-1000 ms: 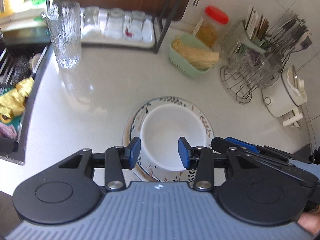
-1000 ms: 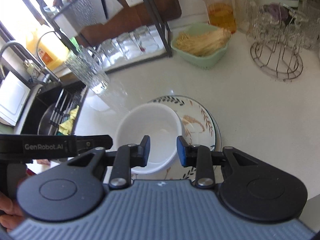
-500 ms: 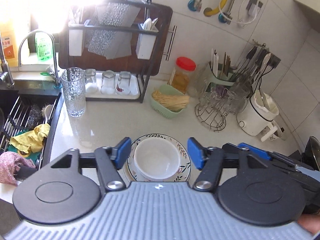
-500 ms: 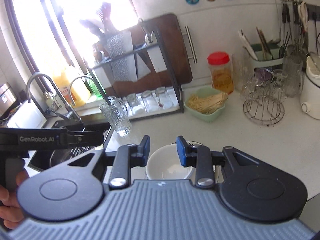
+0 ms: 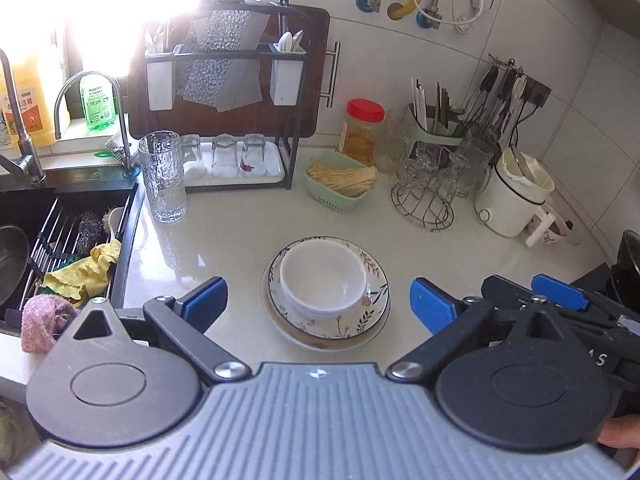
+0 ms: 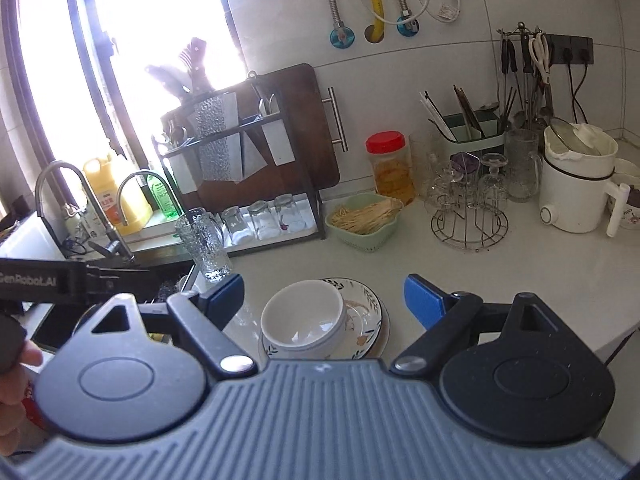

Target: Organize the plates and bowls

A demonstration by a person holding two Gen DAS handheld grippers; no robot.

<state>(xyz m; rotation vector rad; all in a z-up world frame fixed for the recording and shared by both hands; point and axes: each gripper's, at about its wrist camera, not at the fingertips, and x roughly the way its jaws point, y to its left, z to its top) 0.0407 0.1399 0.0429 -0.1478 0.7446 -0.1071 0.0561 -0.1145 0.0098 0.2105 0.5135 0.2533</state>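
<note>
A white bowl [image 5: 323, 278] sat in stacked plates [image 5: 372, 320] on the counter [image 5: 224, 220]. Both the left gripper [image 5: 318, 300] and right gripper [image 6: 324, 300] had just been opening, their jaws spread wide and empty.

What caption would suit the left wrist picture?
Open left tongs hover above a white bowl stacked on floral plates.

Lower plate [image 5: 320, 342] mostly hidden (under the floral plate [image 5: 372, 300]).
</note>
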